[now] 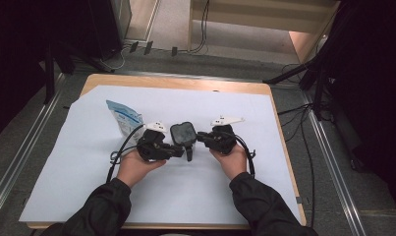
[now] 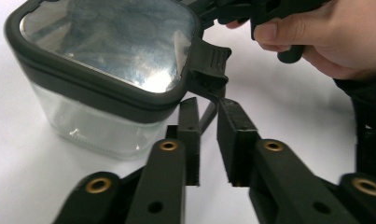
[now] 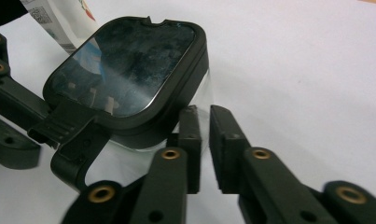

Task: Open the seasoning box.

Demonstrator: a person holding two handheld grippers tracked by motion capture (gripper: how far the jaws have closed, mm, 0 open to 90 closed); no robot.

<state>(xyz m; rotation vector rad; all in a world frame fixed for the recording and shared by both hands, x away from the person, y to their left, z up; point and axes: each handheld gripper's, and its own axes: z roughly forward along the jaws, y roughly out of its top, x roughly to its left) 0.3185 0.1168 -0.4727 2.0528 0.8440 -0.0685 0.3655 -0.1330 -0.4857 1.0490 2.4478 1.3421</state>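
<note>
1. The left gripper [image 2: 206, 140] has its two black jaws set narrowly apart, a slim gap between the pads and nothing clamped in it; the tips sit just below the latch tab of the container's lid.
2. The right gripper [image 3: 202, 140] shows the same narrow gap, with nothing pressed between the pads. Its tips sit right at the clear wall of the container, just under the lid's rim; whether they touch it cannot be told.
3. The glass container [image 1: 182, 133] stands upright on the white sheet between the two grippers, its clear walls topped by a dark-framed lid [image 2: 111, 42] with a shiny, reflective panel.
4. A black latch tab [image 2: 206, 65] hangs from one side of the lid, close above the left gripper's tips. In the right gripper view a second clasp [image 3: 78, 135] hangs at the lid's near-left corner.
5. From the high view, the left hand [image 1: 136, 164] and the right hand [image 1: 232, 160] hold the grippers close in on either side of the container, black sleeves coming in from the bottom edge.
6. A blue-and-white pouch [image 1: 124, 118] stands just behind and to the left of the left gripper.
7. The white sheet [image 1: 185, 196] covers most of the wooden table [image 1: 185, 83].
</note>
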